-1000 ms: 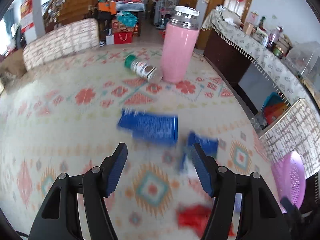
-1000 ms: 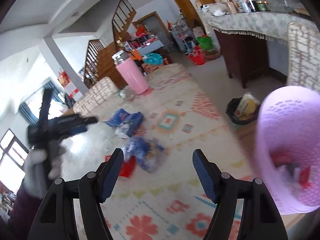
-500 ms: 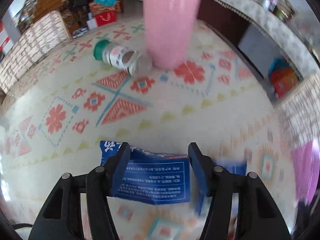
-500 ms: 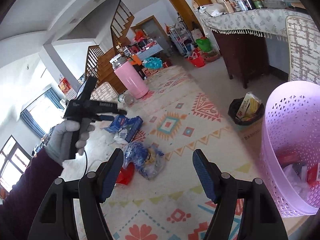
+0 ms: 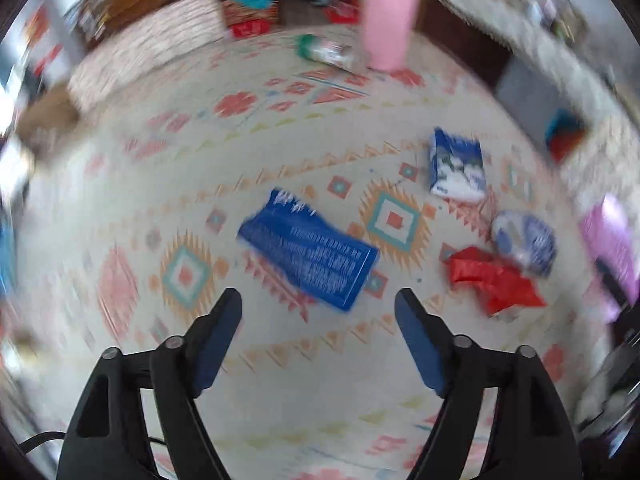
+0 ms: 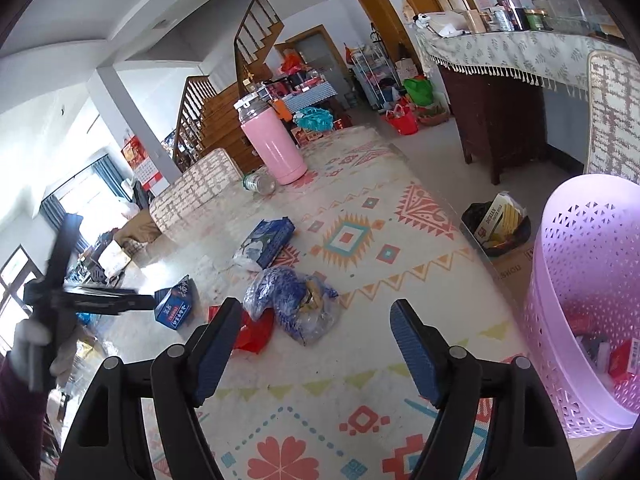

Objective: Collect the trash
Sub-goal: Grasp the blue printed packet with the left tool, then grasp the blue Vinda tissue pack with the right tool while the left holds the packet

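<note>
Trash lies on a patterned rug. In the left wrist view a flat blue packet [image 5: 310, 254] lies just ahead of my open, empty left gripper [image 5: 318, 306]. Further right lie a blue-and-white bag [image 5: 456, 166], a crumpled blue-white bag [image 5: 524, 242] and a red wrapper [image 5: 492, 278]. In the right wrist view my open, empty right gripper [image 6: 316, 320] hovers near the crumpled bag [image 6: 292, 304] and red wrapper [image 6: 250, 334]. The lilac basket [image 6: 576, 280] at the right holds some trash. The left gripper [image 6: 116, 300] shows at the left, above the blue packet [image 6: 176, 304].
A tall pink flask [image 6: 272, 144] and a lying bottle [image 6: 260, 182] stand at the rug's far end. A black bin [image 6: 496, 228] with boxes sits by the basket. A dark cabinet [image 6: 500, 120] and a patterned chair [image 6: 612, 116] line the right side.
My left gripper has pulled back and up from the blue packet, which now lies farther ahead on the rug. The right gripper has barely moved.
</note>
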`<action>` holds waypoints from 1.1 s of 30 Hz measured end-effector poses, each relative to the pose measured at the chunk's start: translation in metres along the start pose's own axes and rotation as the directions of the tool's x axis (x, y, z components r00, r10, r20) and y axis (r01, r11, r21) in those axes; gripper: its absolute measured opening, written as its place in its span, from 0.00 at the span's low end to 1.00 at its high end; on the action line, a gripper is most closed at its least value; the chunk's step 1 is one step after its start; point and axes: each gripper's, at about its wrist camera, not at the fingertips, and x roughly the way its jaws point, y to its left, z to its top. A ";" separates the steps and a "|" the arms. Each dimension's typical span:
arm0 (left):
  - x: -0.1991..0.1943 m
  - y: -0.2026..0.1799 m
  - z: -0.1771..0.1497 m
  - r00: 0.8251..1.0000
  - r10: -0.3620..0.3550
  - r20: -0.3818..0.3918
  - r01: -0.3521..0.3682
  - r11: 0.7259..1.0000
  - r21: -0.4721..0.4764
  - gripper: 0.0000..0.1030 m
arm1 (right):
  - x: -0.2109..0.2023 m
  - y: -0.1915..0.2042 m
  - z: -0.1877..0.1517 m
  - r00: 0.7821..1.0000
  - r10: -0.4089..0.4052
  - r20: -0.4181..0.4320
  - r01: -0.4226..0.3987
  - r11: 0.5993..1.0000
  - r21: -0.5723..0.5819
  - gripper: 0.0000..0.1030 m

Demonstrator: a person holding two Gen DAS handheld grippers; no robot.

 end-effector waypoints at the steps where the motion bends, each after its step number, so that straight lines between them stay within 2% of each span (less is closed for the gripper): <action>1: 0.000 0.007 -0.005 0.999 -0.041 0.001 0.041 0.996 -0.080 0.76 | 0.000 0.000 0.000 1.000 0.000 0.001 0.000 1.000 -0.003 0.78; 3: 0.007 0.016 -0.007 0.995 -0.096 0.013 0.097 0.976 -0.196 0.76 | -0.001 0.001 -0.001 1.000 -0.006 0.002 0.006 1.000 -0.010 0.78; 5: 0.019 0.018 -0.008 0.992 -0.123 0.017 0.123 0.957 -0.262 0.76 | -0.001 0.002 -0.003 1.000 -0.017 0.003 0.017 1.000 -0.021 0.78; 8: 0.034 0.014 -0.001 0.998 -0.050 0.030 0.057 0.956 -0.287 0.77 | -0.002 0.004 -0.005 0.999 -0.033 0.004 0.033 0.999 -0.040 0.78; 11: 0.046 0.009 0.005 0.999 -0.044 0.020 0.048 0.954 -0.297 0.77 | -0.001 0.006 -0.006 0.999 -0.043 0.002 0.043 0.997 -0.057 0.78; 14: 0.056 0.004 0.009 1.000 0.009 0.022 -0.002 0.952 -0.305 0.77 | 0.002 0.009 -0.007 0.999 -0.048 -0.008 0.047 0.996 -0.077 0.78; 18: 0.065 0.000 0.006 1.000 0.023 0.002 -0.021 0.951 -0.307 0.76 | 0.003 0.010 -0.007 0.999 -0.047 -0.012 0.046 0.996 -0.078 0.78; 20: 0.062 -0.003 0.003 0.998 0.057 0.008 -0.052 0.956 -0.290 0.54 | 0.004 0.009 -0.007 0.999 -0.049 -0.014 0.048 0.997 -0.068 0.78; 22: 0.059 -0.004 -0.001 0.999 0.042 0.014 -0.036 0.958 -0.283 0.45 | 0.005 0.008 -0.007 0.998 -0.051 -0.022 0.050 0.997 -0.060 0.78; 24: 0.052 -0.001 -0.010 0.999 0.002 0.040 0.010 0.955 -0.296 0.45 | 0.007 0.006 -0.007 0.998 -0.054 -0.032 0.052 0.997 -0.054 0.78; 28: 0.032 -0.001 -0.025 0.989 0.006 0.145 0.036 0.958 -0.283 0.45 | 0.012 0.003 -0.006 0.997 -0.055 -0.049 0.053 0.998 -0.033 0.78; 30: 0.021 0.000 -0.031 0.978 -0.024 0.206 0.081 0.959 -0.272 0.45 | 0.015 0.004 -0.001 0.997 -0.048 -0.063 0.047 0.999 -0.018 0.78; 33: 0.010 0.000 -0.038 0.960 -0.002 0.279 0.073 0.967 -0.245 0.45 | 0.025 0.014 0.014 0.994 -0.024 -0.104 0.025 1.000 0.005 0.78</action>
